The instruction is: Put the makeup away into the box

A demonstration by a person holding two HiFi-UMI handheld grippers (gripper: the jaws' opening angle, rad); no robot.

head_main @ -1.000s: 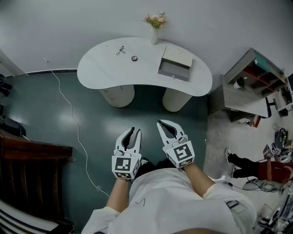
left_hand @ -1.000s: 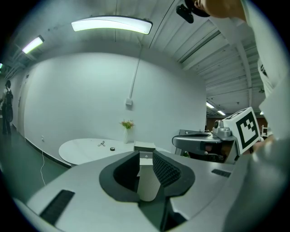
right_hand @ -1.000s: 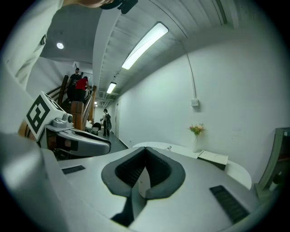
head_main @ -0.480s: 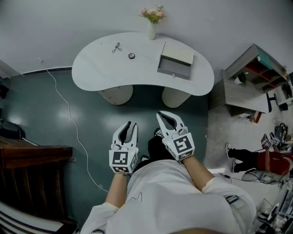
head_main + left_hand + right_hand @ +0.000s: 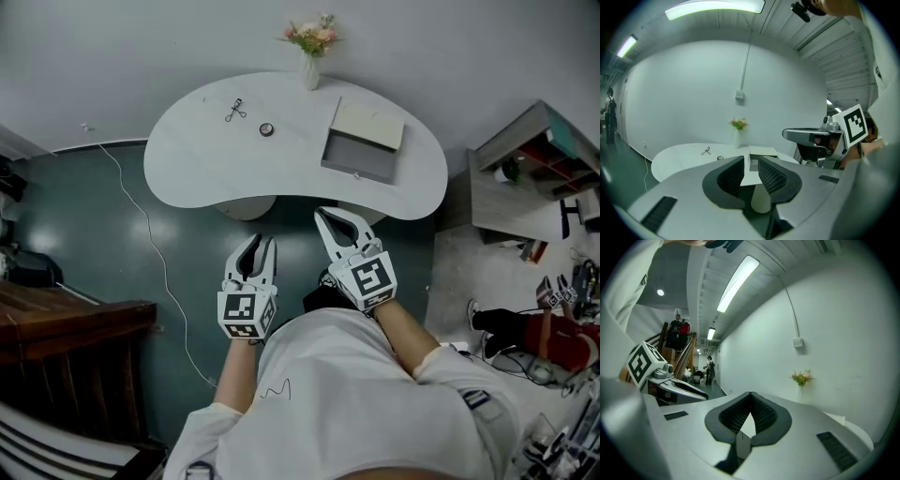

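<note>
One white, kidney-shaped table (image 5: pixel 187 169) stands ahead of both tongs, across a strip of dark floor and out of reach. Nothing on it is touched.

The box (image 5: pixel 364 141) sits on the table ahead of the right tongs (image 5: pixel 322 214) and slightly to their right. It appears open, with the lid laid back.

The left tongs (image 5: pixel 263 240) are held level beside the right pair. Their jaws are spread by a narrow gap, and only the distant table shows through it. The right tongs are pressed together at the tips and are empty.

A vase of flowers (image 5: pixel 309 66) stands at the far edge, beyond both tongs.

The eyelash curler (image 5: pixel 234 111) lies far ahead of the left tongs and a little to their left. The small round pot (image 5: pixel 266 129) lies almost straight ahead of them, nearer than the curler and well apart from the box.

Assessment: the step in hand is the approach, and no makeup is in the box yet. Recommended:
- Close in squarely until both items are within reach.
- Widen the left jaws before the pot.
- Take the thin curler across its handles, as it looks likely to slip.
- Keep clear of the vase.
</note>
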